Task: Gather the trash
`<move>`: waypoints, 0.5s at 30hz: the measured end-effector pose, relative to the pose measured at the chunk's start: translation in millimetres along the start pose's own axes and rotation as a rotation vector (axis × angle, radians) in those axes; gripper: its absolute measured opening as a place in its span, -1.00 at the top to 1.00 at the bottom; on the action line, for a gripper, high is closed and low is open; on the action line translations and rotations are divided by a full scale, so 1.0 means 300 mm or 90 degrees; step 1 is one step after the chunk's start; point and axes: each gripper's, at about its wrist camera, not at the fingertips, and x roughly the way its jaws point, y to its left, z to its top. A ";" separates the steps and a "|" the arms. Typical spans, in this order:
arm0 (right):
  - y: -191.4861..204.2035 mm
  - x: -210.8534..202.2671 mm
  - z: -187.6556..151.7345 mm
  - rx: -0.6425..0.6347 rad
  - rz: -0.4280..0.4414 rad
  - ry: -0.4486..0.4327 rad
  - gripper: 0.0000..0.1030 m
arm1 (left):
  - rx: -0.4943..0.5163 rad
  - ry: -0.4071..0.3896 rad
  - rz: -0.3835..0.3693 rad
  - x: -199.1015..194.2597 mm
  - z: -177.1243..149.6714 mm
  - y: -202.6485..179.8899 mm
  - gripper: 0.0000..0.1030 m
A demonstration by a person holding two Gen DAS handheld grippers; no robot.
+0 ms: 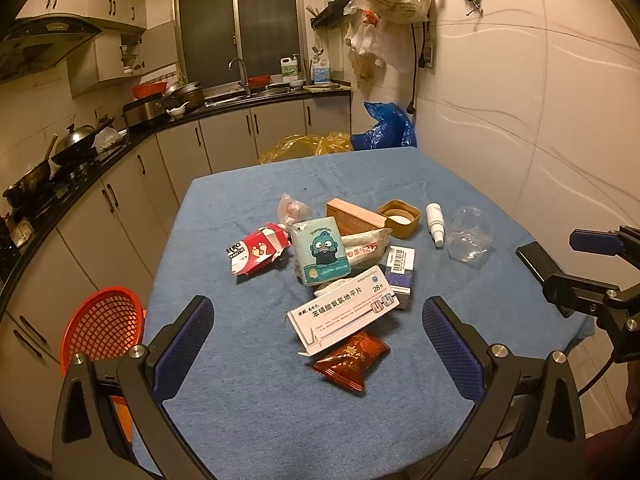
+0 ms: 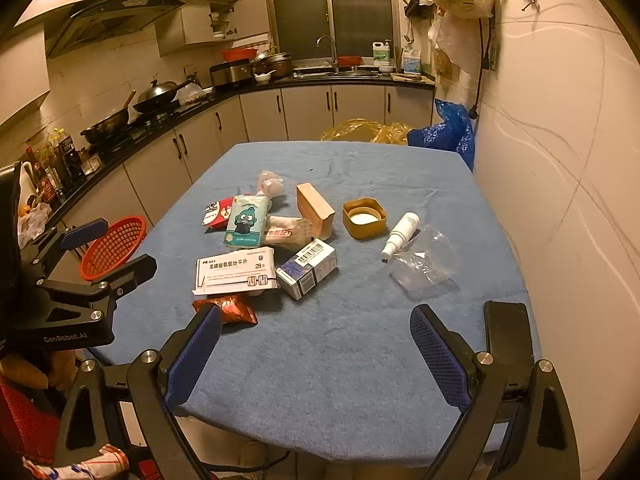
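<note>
Here both our left gripper [image 1: 318, 344] and right gripper [image 2: 316, 354] gape empty; nearest the red mesh basket [image 1: 105, 322], we'd pinch the crinkly, light red foil packet [image 1: 352, 360] midway.

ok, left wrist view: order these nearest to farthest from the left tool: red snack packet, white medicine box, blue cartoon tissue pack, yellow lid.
1. red snack packet, just ahead of the open left tool, between its fingers.
2. white medicine box, directly behind the packet, overlapping it.
3. blue cartoon tissue pack, mid-pile, slightly left.
4. yellow lid, far side, to the right.
</note>
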 end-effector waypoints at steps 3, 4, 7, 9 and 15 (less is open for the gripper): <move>-0.002 0.007 0.002 0.001 0.004 0.002 -0.89 | -0.003 0.003 0.002 0.004 -0.001 0.001 -1.00; -0.002 0.010 0.006 0.002 0.005 0.003 -0.89 | -0.004 0.004 0.003 0.005 -0.002 0.001 -1.00; -0.008 0.023 0.007 0.004 0.008 0.009 -0.89 | -0.005 0.007 0.005 0.009 -0.003 0.000 -1.00; -0.012 0.030 0.007 0.007 0.011 0.012 -0.89 | -0.006 0.011 0.007 0.013 -0.005 0.000 -1.00; -0.030 0.047 0.011 0.016 0.019 0.015 -0.89 | -0.012 0.027 0.011 0.031 -0.009 0.002 -1.00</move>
